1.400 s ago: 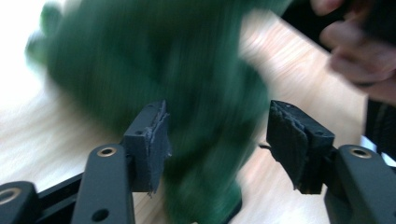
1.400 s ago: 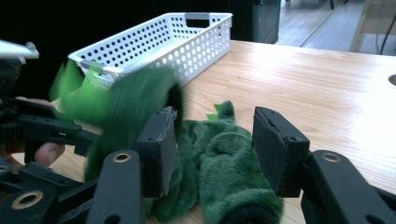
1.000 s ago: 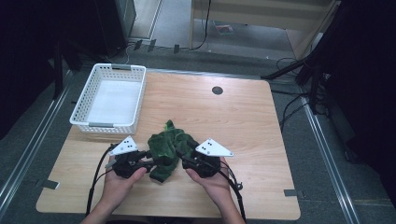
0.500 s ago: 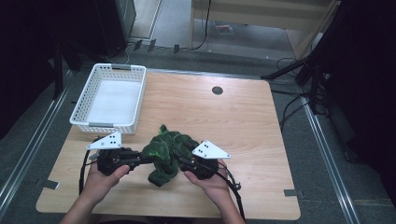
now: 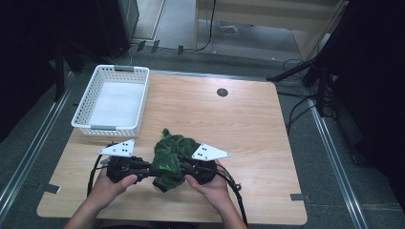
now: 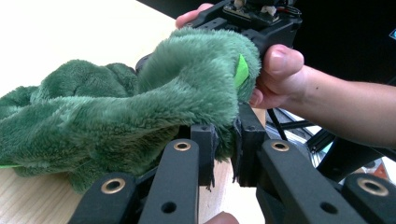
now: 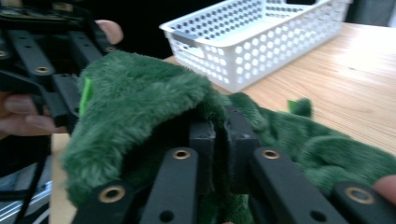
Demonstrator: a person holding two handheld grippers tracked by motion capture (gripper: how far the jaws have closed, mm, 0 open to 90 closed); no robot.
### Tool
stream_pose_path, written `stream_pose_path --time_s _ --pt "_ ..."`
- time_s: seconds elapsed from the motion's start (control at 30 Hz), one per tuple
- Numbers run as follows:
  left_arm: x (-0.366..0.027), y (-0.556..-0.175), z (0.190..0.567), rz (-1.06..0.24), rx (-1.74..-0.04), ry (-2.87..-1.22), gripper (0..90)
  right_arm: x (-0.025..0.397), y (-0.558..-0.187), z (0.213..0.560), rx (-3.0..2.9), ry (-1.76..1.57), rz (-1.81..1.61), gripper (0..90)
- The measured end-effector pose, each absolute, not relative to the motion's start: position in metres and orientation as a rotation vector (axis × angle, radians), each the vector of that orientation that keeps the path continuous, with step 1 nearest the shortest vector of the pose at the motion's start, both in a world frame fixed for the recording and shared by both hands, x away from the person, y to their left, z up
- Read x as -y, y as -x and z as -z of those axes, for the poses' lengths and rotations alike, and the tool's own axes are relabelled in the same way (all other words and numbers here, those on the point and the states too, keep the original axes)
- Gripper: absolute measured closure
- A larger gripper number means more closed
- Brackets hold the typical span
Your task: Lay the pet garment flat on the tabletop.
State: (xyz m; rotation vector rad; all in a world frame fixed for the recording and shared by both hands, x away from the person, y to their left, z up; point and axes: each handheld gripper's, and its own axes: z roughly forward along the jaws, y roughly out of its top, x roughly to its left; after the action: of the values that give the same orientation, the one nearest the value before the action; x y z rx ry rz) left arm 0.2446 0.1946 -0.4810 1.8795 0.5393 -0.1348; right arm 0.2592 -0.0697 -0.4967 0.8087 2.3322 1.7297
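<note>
You hold a green fleece cloth [image 5: 171,157] between two grippers at the near edge of the table [image 5: 248,124]. The left gripper [image 6: 225,149] has its jaws closed on a fold of the cloth; the fabric is pinched between the two black pads. The right gripper [image 7: 219,140] is likewise clamped on an edge of the cloth, with pile bulging over the jaws. In the high view the cloth is bunched in a heap between your hands, partly lifted and partly resting on the wood, and a white basket [image 5: 113,100] stands apart at the far left.

Risks, as judged from this moment: each grip appears to take a thick fold rather than a single edge, so pulling the grippers apart may drag extra layers and leave the cloth twisted instead of spread. The pile is slippery and compressible; a sharp tug could slide an edge out of the jaws. The two grippers sit very close, so turning either one may knock it against the other.
</note>
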Motion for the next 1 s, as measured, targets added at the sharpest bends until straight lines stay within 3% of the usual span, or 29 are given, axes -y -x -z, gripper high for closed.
stream_pose_path --time_s 0.23,0.53,0.63,0.77,0.9,1.0 --pt "-0.203 -0.248 0.482 0.091 -0.612 -1.861 78.2 0.08 -0.259 0.492 -2.252 -0.848 -1.708 89.4" --pt "-0.232 -0.257 0.485 -0.013 -0.846 -1.752 71.3 0.08 -0.257 0.49 -2.23 -0.836 -1.653 89.6" --pt "-0.242 -0.258 0.486 -0.052 -0.92 -1.717 72.8 0.082 -0.257 0.491 -2.227 -0.845 -1.651 89.5" --pt "-0.25 -0.259 0.487 -0.071 -0.975 -1.681 81.5 0.08 -0.258 0.492 -2.247 -0.842 -1.648 87.3" --pt "-0.249 -0.259 0.487 -0.037 -0.956 -1.69 81.5 0.076 -0.257 0.495 -2.258 -0.827 -1.631 87.3" --pt "-0.239 -0.256 0.485 0.012 -0.814 -1.753 74.5 0.075 -0.256 0.492 -2.22 -0.857 -1.639 88.9"
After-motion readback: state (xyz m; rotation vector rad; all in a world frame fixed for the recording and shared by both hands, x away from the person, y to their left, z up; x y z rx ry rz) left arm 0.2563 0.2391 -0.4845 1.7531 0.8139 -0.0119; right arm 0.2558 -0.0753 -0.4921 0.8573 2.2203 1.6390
